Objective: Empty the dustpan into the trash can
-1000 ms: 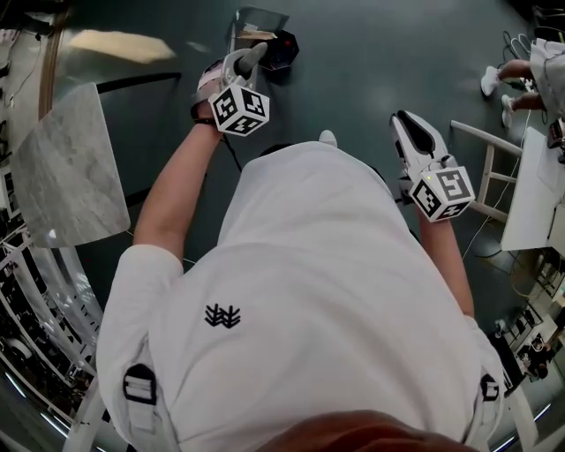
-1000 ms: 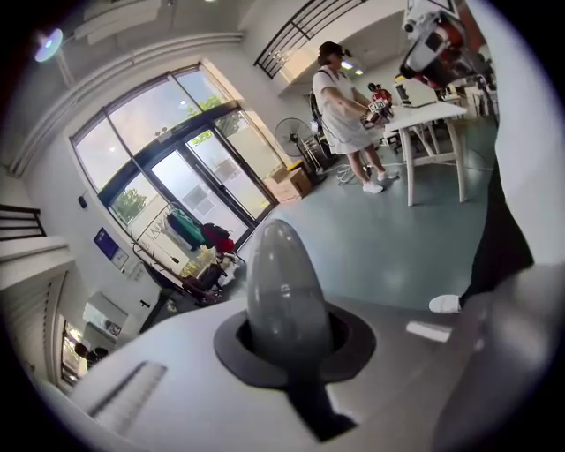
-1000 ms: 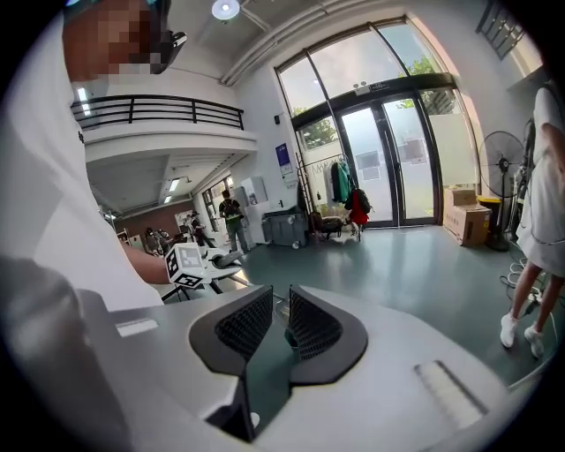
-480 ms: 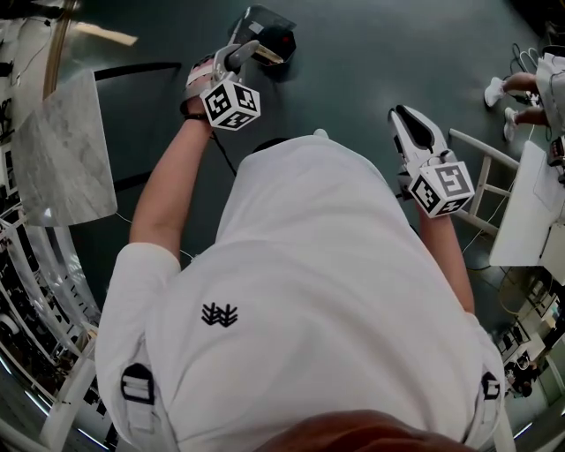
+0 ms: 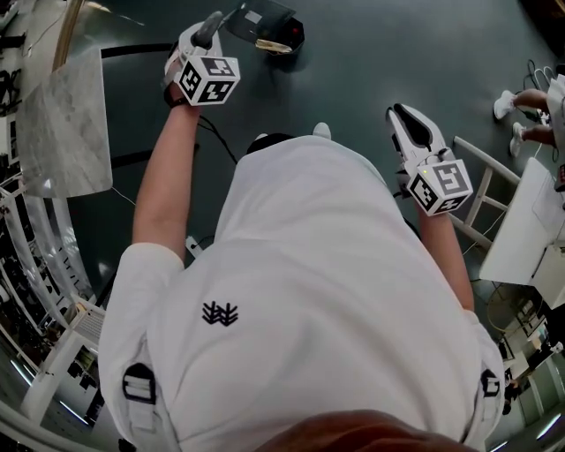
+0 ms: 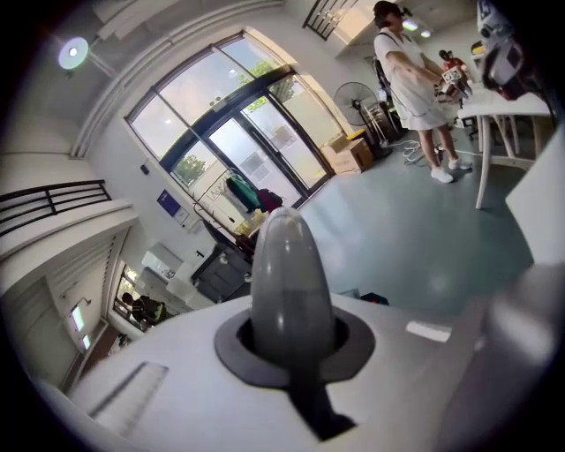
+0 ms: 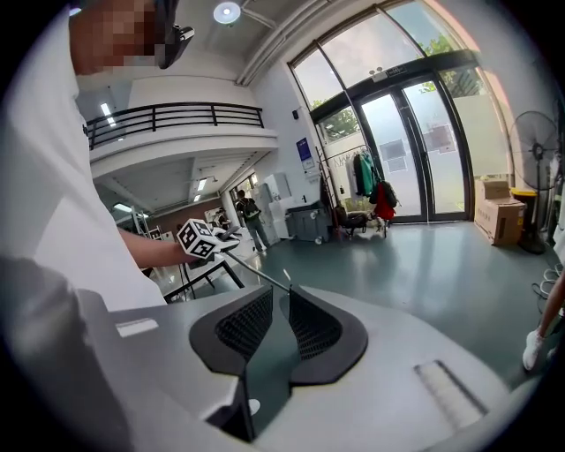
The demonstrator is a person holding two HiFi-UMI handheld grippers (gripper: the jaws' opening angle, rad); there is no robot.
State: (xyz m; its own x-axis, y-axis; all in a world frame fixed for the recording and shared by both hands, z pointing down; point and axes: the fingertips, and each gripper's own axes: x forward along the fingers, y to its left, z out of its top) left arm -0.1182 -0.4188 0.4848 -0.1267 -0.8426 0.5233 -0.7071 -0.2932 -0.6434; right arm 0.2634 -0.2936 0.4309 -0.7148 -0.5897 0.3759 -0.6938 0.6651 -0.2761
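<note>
In the head view my left gripper [image 5: 208,32] is shut on the grey handle [image 5: 213,24] of the long-handled dustpan, at the top left. The pan [image 5: 256,18] hangs far below, beside the black trash can [image 5: 290,37] on the dark floor. A pale scrap [image 5: 269,44] shows at the pan's edge by the can. In the left gripper view the handle's rounded end [image 6: 290,274] sticks up between the jaws of the left gripper [image 6: 291,340]. My right gripper [image 5: 408,119] is held apart at the right, jaws together and nothing in them. The right gripper view shows the same right gripper [image 7: 281,296].
A marble-topped table [image 5: 62,124] stands at the left. A white table [image 5: 530,221] and a white frame [image 5: 481,168] stand at the right, with a person's feet [image 5: 512,101] beyond. A cable [image 5: 216,141] lies on the floor near my feet.
My left gripper has moved up and to the left in the head view with the handle in it. The pan has shifted with it beside the can. The right gripper has hardly moved.
</note>
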